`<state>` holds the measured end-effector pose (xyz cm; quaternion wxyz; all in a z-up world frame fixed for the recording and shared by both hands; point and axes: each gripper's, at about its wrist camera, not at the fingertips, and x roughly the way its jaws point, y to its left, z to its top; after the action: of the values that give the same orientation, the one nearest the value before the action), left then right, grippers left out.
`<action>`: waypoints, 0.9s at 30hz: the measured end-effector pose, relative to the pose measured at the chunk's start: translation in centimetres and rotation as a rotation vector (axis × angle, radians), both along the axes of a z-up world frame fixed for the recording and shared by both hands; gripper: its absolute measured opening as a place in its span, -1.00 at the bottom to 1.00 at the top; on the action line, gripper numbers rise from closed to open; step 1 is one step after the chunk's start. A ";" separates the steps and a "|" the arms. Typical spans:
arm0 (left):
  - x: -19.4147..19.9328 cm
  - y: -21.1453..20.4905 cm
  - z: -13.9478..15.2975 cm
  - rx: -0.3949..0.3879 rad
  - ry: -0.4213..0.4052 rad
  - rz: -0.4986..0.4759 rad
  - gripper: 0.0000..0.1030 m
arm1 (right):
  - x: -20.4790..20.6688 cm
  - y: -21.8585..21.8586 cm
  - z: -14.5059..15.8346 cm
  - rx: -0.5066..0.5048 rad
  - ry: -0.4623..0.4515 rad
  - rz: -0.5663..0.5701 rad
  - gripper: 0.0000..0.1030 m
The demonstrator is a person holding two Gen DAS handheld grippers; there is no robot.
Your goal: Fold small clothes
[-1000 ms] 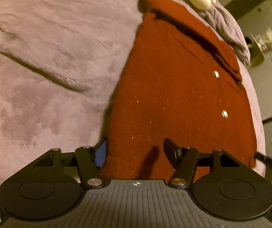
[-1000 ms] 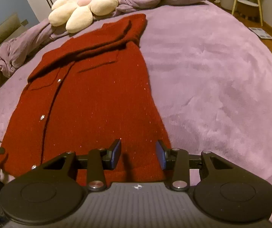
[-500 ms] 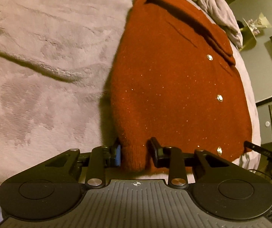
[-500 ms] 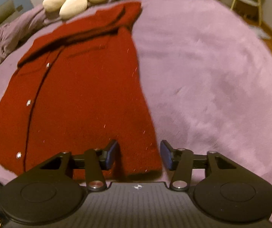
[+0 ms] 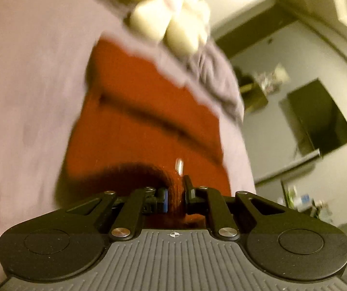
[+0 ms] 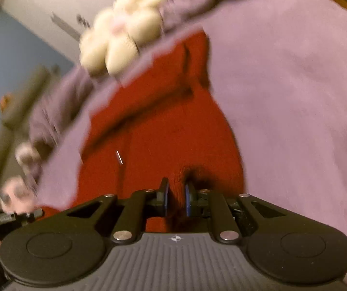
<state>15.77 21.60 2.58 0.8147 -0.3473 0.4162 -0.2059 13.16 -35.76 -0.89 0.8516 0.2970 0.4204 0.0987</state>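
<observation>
- The rust-red knitted cardigan with small metal buttons [image 5: 144,111] lay flat near the middle of the mauve plush bedspread [image 5: 28,84], its collar toward the head edge below a cream flower-shaped cushion [image 5: 168,17].
- It looked soft, light and limp (knit sags between two holds), so gripping the hem at both corners seemed right.
- The left gripper [image 5: 175,195] was clamped on a bunched hem fold; the right gripper [image 6: 175,197] was closing, its pads pressing hem fabric.
- The left wrist view showed a dark wall screen [image 5: 319,118]; the right wrist view alone showed a white wardrobe [image 6: 59,7] and the other tool's tip.
</observation>
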 end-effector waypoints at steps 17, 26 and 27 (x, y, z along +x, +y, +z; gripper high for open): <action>9.3 -1.7 -7.5 0.356 0.016 0.095 0.70 | 8.4 4.3 -3.6 -0.542 -0.138 0.113 0.41; 10.9 -2.1 -8.0 0.361 -0.001 0.119 -0.70 | 10.5 4.7 -5.0 -0.537 -0.123 0.111 -0.67; 10.7 -2.0 -7.8 0.360 -0.012 0.114 -0.70 | 10.3 5.1 -4.7 -0.562 -0.143 0.120 -0.69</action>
<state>26.42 19.57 -5.21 0.8766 -0.2177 0.4210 -0.0838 23.43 -30.65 -5.57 0.9206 0.0166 0.3870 0.0492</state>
